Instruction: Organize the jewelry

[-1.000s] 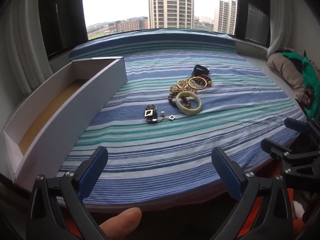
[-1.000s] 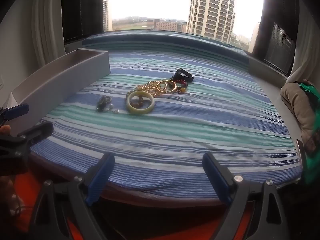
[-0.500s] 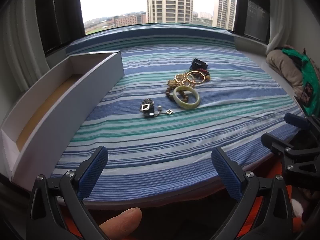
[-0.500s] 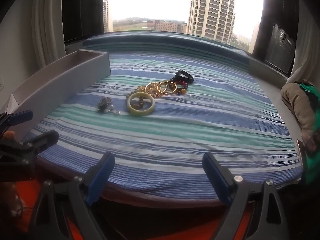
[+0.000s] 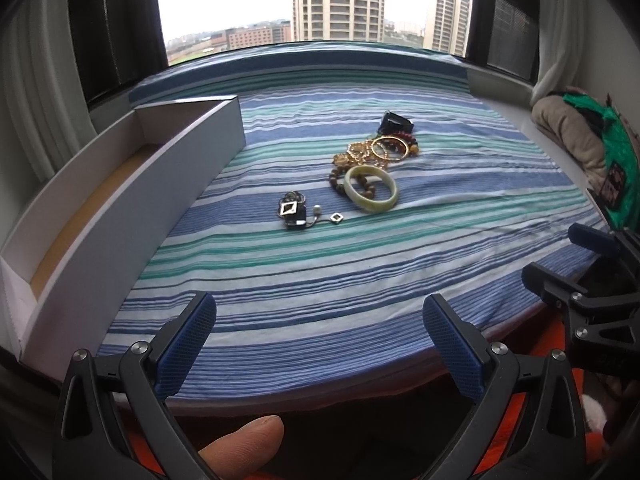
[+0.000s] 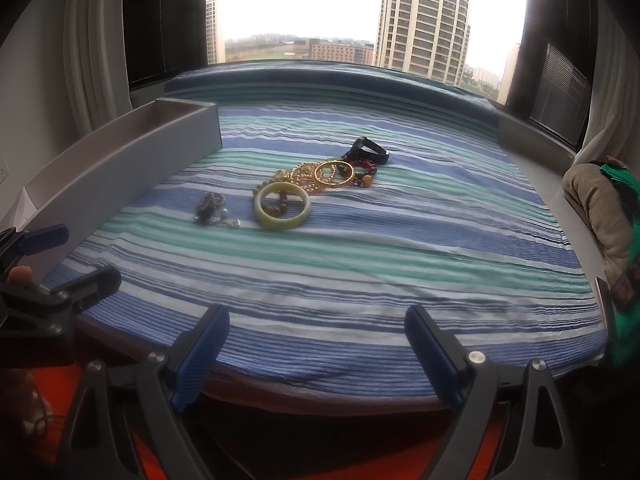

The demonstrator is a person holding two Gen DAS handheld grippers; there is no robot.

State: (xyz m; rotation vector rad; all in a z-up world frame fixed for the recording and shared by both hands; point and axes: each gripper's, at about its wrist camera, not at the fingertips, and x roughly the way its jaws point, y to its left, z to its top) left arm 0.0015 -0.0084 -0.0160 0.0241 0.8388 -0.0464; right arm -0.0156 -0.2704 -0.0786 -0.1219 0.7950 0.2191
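Tangling's our main risk: w/ both claws, left & right, spread wide & holding nothing, jewelry pile sits well ahead on bed, so grabbing jade bangle may drag beads/chains along.

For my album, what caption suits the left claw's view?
Open left claw faces jewelry pile and white tray.

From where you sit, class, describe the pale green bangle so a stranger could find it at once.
Start at the long white box on the striped bedspread, then look right to the jewelry pile. The pale green bangle lies at its near edge: thick, smooth, milky, unlike the thin gold bangle behind.
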